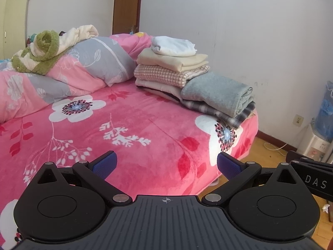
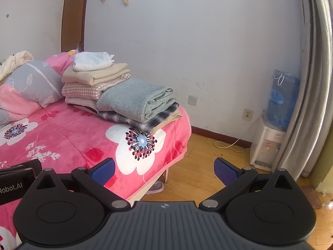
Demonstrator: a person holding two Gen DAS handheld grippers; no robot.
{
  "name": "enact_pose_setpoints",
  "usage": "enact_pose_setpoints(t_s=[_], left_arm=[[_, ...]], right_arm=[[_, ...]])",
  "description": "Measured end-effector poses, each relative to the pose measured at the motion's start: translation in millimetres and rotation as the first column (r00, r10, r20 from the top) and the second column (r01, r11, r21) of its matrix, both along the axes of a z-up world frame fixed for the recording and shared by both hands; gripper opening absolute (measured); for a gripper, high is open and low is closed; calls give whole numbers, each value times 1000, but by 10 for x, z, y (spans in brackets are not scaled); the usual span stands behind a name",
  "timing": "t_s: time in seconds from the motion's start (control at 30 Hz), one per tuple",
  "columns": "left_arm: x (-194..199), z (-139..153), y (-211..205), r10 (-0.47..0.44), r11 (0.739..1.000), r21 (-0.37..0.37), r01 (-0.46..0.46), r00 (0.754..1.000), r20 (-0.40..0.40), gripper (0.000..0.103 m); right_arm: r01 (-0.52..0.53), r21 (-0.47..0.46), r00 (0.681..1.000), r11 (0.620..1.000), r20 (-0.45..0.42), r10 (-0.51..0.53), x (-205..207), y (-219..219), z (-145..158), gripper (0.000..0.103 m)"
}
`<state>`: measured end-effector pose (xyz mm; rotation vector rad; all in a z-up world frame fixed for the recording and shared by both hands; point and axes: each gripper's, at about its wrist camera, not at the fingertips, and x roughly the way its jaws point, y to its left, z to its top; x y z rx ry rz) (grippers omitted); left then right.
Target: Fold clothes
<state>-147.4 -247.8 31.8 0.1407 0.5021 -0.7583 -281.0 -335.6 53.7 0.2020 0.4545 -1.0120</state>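
Facing: both grippers look across the bed (image 1: 129, 125) toward the stack of folded clothes (image 1: 172, 66) at its far corner by the wall.
Landmark: grey folded towel (image 1: 218, 92), the nearest piece of that stack, lying on a plaid garment (image 1: 220, 112).
Left gripper (image 1: 166, 164): jaws spread wide, nothing between them; it hangs over the pink bedspread, well short of the grey folded towel, which lies ahead and to its right.
Right gripper (image 2: 164, 167): jaws equally wide, empty; it hangs at the bed's edge with wooden floor under its right finger, and the grey folded towel (image 2: 133, 100) lies ahead and to its left.
Nearer arm: hard to call; the two sit side by side, and the stack falls roughly between their lines of sight, so neither has a clear lead.
Long axis: the grey folded towel runs from the stack's middle out toward the bed corner, rolled fold end facing the wall-side floor.
Beyond the towel: checked pink cloth (image 1: 166, 76), beige fold (image 1: 174, 61) and white fold (image 1: 172, 45) pile up behind it, touching the quilt (image 1: 87, 62).
Loose garment: none is visible on the open bedspread in front of the towel.
Judgement: folding looks largely finished; any next piece must come from outside both views.
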Motion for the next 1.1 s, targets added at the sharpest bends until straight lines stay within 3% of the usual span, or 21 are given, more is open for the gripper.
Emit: enact_pose_setpoints(t_s=[1.1], left_arm=[[7, -8, 2, 10, 1000, 7, -10, 1000, -2, 103]], right_arm=[[1, -2, 1000, 1000, -15, -1, 5, -6, -31, 103]])
